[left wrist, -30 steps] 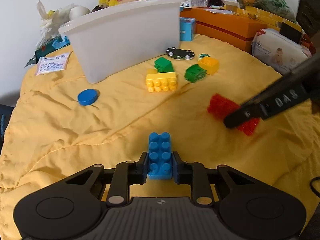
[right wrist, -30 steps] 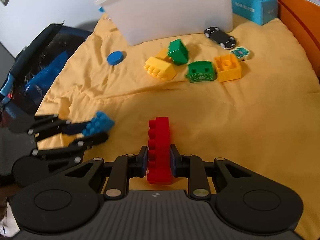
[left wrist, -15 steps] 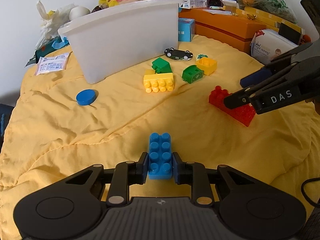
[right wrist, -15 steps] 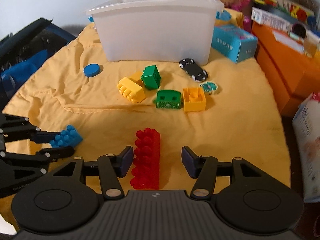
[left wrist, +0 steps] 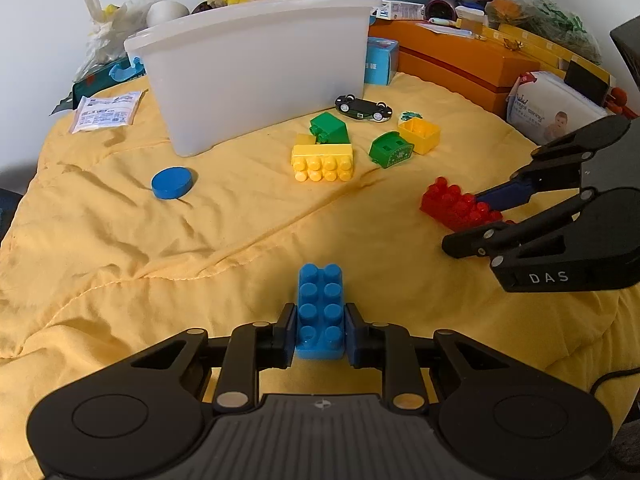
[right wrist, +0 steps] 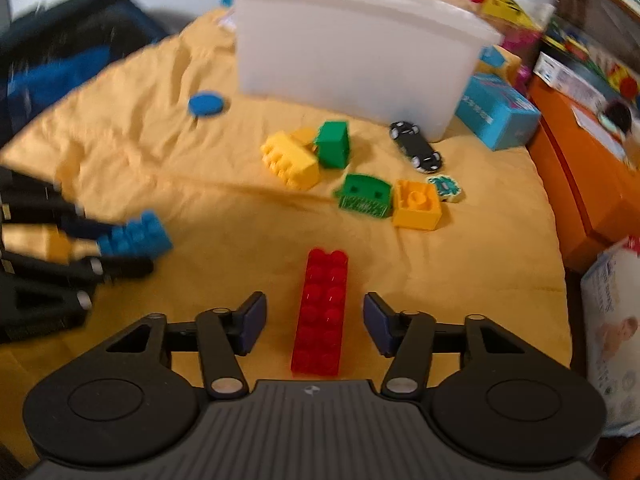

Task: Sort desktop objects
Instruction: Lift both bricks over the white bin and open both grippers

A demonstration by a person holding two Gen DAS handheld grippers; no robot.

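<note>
Blue brick being clamped in left tool. Red brick lying loose between pads of right tool, jaws closing. White bin awaiting; 5 bricks being left unsorted on yellow cloth.

I count seven toy bricks: three yellow, two green, one blue, one red. Plus one toy car, one blue disc, one white bin.
</note>
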